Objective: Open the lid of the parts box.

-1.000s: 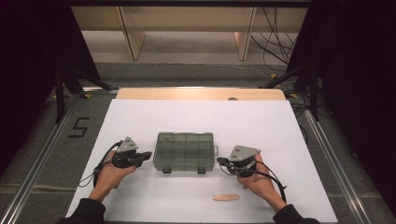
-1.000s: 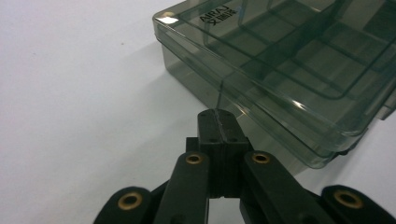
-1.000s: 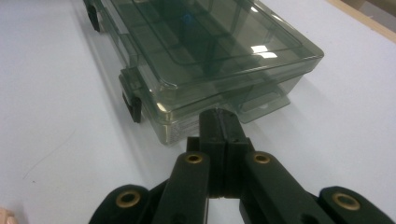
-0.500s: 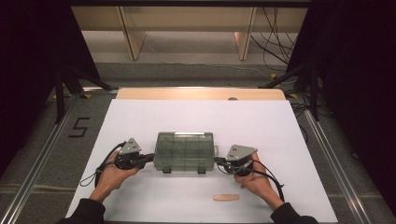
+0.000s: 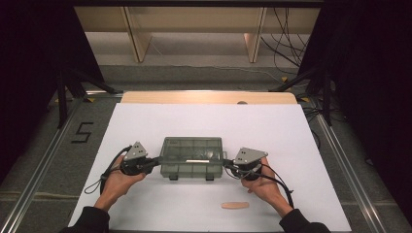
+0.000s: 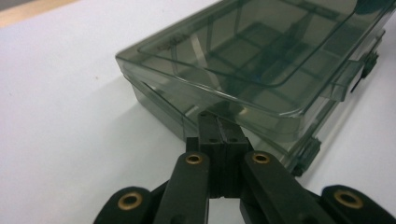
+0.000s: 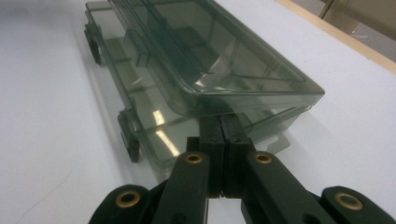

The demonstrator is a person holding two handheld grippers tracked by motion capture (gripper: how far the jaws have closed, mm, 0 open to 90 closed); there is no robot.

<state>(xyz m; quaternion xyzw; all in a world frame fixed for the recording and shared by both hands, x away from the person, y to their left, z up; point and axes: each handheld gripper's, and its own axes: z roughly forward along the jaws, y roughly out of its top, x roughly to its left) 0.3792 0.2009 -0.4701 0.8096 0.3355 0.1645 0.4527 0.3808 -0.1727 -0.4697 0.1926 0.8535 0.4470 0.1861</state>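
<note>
1. A smoky clear compartment box (image 5: pixel 191 157) sits mid-tabletop (image 5: pixel 291 131), latches on its near side.
2. The left gripper (image 5: pixel 156 163) meets the box's left end, the right gripper (image 5: pixel 225 167) its right end; each has its jaws pressed together, tips tucked under the lid's lip (image 6: pixel 261 100) (seen in both gripper views).
3. The step in hand looks like prying the lid up.
4. Next calls for an even lift at both ends, or the box may skid; a tan stick (image 5: pixel 235 205) lies nearer.
</note>
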